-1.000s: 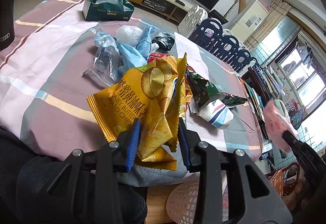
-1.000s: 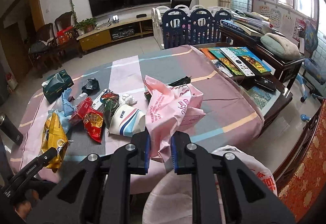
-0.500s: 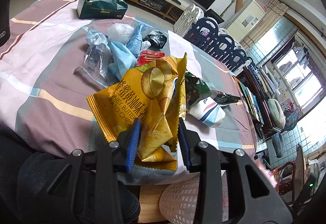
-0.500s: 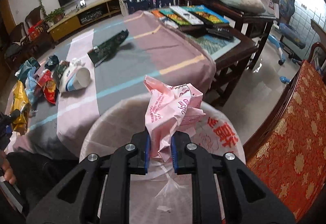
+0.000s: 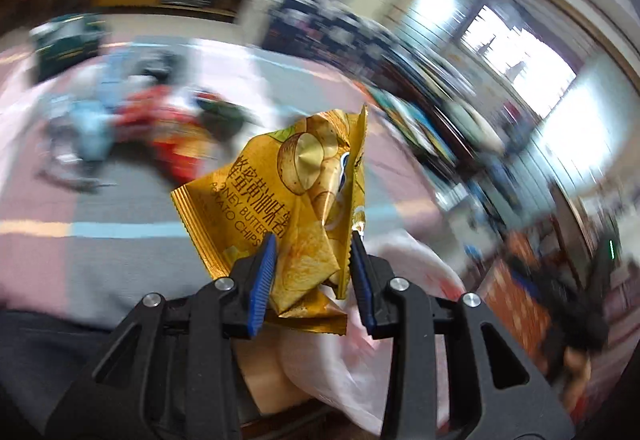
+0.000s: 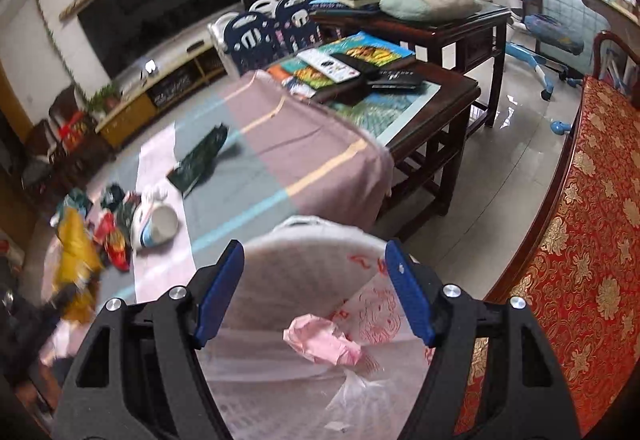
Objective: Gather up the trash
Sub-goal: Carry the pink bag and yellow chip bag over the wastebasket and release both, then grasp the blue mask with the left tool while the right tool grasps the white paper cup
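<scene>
My left gripper [image 5: 312,276] is shut on a crumpled yellow potato chip bag [image 5: 296,199] and holds it in the air near the table's edge, above the lined trash bin [image 5: 400,324]. The left wrist view is motion-blurred. My right gripper [image 6: 314,294] is open and empty above the white trash bin [image 6: 312,252]. A crumpled pink plastic bag [image 6: 322,342] lies inside the bin's liner. The chip bag also shows in the right wrist view [image 6: 76,248]. More trash lies on the table: a paper cup [image 6: 156,226], red wrappers [image 6: 114,240] and a dark green packet [image 6: 200,155].
The table has a striped pink and grey cloth [image 6: 280,143]. A dark wooden side table [image 6: 420,95] with books and remotes stands beyond it. A red patterned chair [image 6: 580,240] is at the right. A green tissue box [image 5: 66,43] sits at the table's far left.
My right gripper has opened and dropped the pink bag into the bin. My left gripper has swung right with the chip bag, toward the bin.
</scene>
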The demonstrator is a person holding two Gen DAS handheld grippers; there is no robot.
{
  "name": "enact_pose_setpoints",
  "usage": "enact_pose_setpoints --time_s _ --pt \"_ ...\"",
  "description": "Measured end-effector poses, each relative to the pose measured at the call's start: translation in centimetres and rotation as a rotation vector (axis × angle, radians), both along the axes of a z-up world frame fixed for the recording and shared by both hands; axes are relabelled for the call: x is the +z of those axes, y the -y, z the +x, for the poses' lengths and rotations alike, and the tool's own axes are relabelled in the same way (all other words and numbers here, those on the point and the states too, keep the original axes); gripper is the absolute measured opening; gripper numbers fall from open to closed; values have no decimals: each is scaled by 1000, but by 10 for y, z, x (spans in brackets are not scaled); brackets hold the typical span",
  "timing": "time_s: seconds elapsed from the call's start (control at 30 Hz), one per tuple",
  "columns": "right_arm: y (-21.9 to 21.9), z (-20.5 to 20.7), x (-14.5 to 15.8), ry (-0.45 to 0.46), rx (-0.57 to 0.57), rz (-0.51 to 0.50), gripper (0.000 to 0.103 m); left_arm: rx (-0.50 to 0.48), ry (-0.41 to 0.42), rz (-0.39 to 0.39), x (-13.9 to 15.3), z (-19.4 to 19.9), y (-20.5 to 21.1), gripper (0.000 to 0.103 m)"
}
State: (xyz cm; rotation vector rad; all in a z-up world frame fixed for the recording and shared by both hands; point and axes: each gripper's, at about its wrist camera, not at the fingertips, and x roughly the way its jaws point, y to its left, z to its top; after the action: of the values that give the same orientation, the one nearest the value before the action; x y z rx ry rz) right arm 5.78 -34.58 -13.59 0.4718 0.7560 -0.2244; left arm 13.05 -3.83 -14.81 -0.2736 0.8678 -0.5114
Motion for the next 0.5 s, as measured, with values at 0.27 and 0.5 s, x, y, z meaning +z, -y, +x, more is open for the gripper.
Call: enact_pose_setpoints --time_s 0.27,0.5 --pt "26 -10 -1 12 -61 -13 72 -543 -22 147 -29 -40 135 63" --pt "29 -6 -14 -10 -60 38 72 -107 -12 216 -23 2 65 72"
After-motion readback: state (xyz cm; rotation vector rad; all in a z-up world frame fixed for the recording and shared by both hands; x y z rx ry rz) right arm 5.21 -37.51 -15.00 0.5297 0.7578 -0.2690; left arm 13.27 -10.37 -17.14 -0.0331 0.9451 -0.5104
